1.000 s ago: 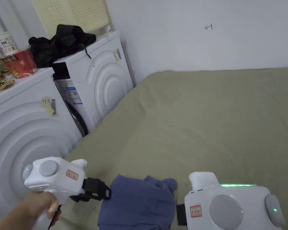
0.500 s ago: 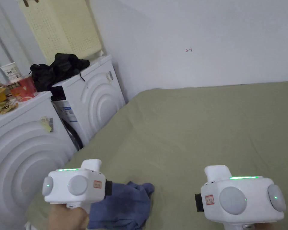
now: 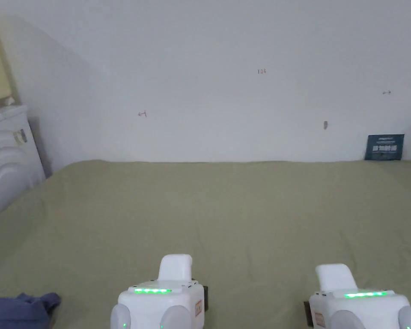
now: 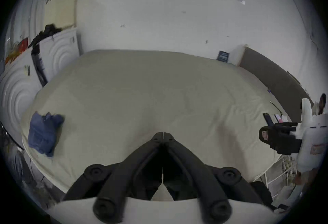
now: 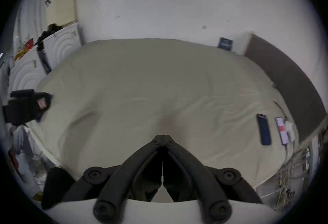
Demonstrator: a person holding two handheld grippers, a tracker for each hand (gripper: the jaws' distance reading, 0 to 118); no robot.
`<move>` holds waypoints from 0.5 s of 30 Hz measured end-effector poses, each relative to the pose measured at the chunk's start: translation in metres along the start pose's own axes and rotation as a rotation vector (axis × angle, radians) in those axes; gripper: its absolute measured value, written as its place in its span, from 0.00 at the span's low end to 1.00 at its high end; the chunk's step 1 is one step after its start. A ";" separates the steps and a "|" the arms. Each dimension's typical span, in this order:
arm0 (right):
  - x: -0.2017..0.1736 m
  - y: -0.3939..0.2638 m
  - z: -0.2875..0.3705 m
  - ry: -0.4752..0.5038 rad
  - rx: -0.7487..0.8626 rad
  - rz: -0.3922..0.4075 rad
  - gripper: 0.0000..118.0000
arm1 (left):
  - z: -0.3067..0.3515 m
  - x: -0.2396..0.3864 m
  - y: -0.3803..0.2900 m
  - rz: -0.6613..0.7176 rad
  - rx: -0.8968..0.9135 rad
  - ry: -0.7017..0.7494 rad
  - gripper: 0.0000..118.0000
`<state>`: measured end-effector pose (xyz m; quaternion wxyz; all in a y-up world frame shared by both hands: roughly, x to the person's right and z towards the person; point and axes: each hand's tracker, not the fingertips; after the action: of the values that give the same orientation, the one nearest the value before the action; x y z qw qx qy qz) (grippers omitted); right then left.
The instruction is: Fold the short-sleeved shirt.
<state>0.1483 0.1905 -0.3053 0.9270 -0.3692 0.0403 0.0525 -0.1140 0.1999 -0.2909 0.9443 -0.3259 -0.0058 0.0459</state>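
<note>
One blue shirt lies bunched, partly folded, near the bed's left front corner, well off to the left of both grippers and touched by neither. Its longer side seems to run front to back, toward the wall. The left gripper is the nearer one, with the shirt to its left and slightly ahead; its jaws are closed together on nothing. The right gripper, beyond it to the right, is likewise closed and empty. Reaching the shirt probably means swinging leftward, left gripper leading.
</note>
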 end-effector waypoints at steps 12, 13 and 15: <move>0.031 0.010 0.032 -0.133 0.131 -0.045 0.00 | 0.027 0.028 0.022 -0.053 0.101 -0.009 0.00; 0.030 0.015 0.038 -0.140 0.187 -0.057 0.00 | 0.035 0.023 0.026 -0.051 0.155 0.009 0.00; 0.029 0.022 0.055 -0.143 0.338 -0.059 0.00 | 0.051 0.015 0.034 -0.047 0.271 0.048 0.00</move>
<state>0.1765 0.2461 -0.2840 0.9775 -0.2043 -0.0282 0.0439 -0.1044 0.2590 -0.2718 0.9803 -0.1960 0.0155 0.0164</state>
